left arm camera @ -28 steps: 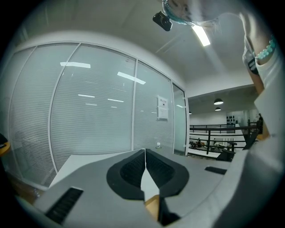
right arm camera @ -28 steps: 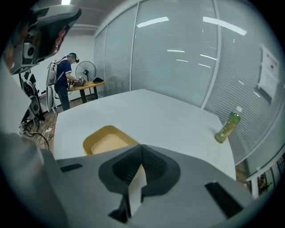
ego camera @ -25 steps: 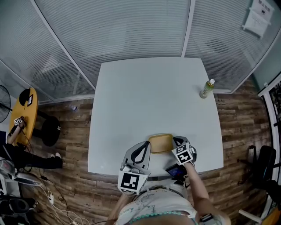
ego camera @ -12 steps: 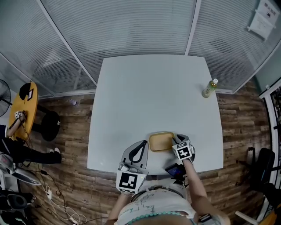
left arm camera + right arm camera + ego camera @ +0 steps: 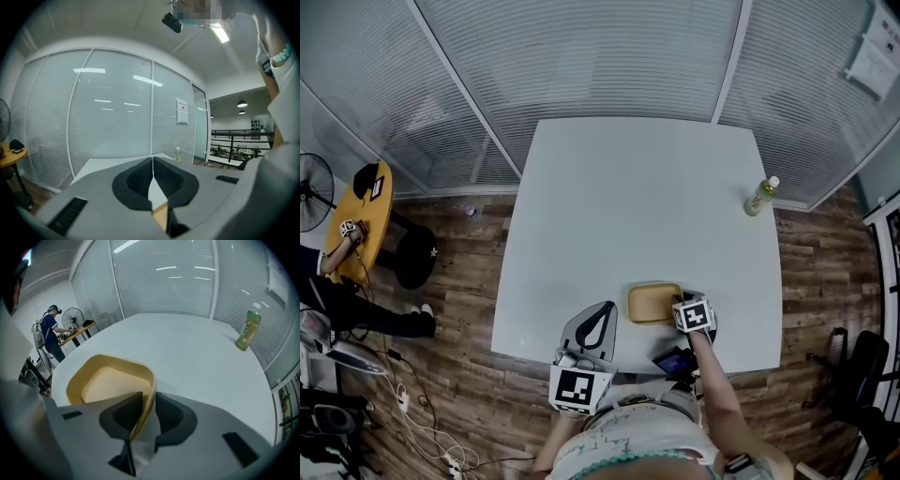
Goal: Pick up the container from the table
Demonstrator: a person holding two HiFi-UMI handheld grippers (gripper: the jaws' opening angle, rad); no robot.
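**Right tongs come down onto the tub's rim**

A second ago the right gripper (image 5: 149,405) was hanging shut just over the right end of the tan plastic container (image 5: 652,302). Since then it has dropped, its jaws sprang apart and have just been drawing in again. The container's right-hand wall now stands between them, one pad inside the tub and the other outside. From here both pads look pressed against that wall, so I'd call it clenched on the rim.

The container has not shifted. It sits flat on the white table (image 5: 637,187), close to the near edge and right in front of the person, well apart from the green drink bottle (image 5: 760,197) at the far right corner.

The left gripper (image 5: 607,309) hangs just left of the tub with its jaws pressed together on nothing.

My reading is that the grasp is made or nearly so, and only the lift remains. With a hold on one thin wall, the tub may tip as it rises.
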